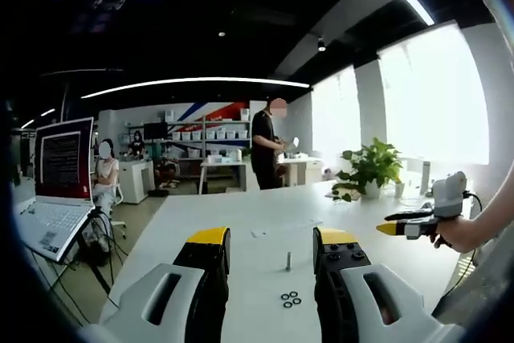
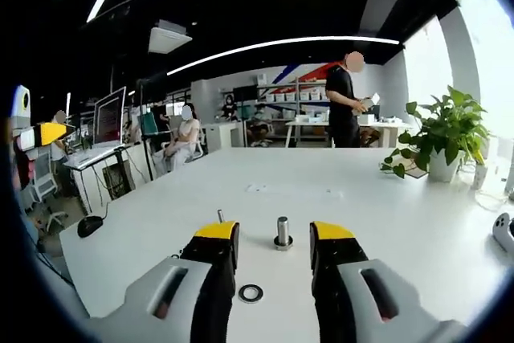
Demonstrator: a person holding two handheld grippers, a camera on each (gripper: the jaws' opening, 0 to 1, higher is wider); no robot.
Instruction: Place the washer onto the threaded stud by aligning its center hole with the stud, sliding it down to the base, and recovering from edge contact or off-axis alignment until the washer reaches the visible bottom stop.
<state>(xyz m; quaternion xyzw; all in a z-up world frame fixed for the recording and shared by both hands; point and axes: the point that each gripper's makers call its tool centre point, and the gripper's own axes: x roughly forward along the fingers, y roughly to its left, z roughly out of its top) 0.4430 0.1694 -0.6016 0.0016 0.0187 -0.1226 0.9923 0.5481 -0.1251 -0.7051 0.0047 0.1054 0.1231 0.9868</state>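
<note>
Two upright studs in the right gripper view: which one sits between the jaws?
The thick stud with a ring at its base, standing centred between the right gripper jaws. The thin pin stands off to the left, beyond the left jaw tip.

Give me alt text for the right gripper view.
The open right gripper frames an upright threaded stud on a white table, with a washer lying flat nearer the camera. A potted plant stands at the right.
</note>
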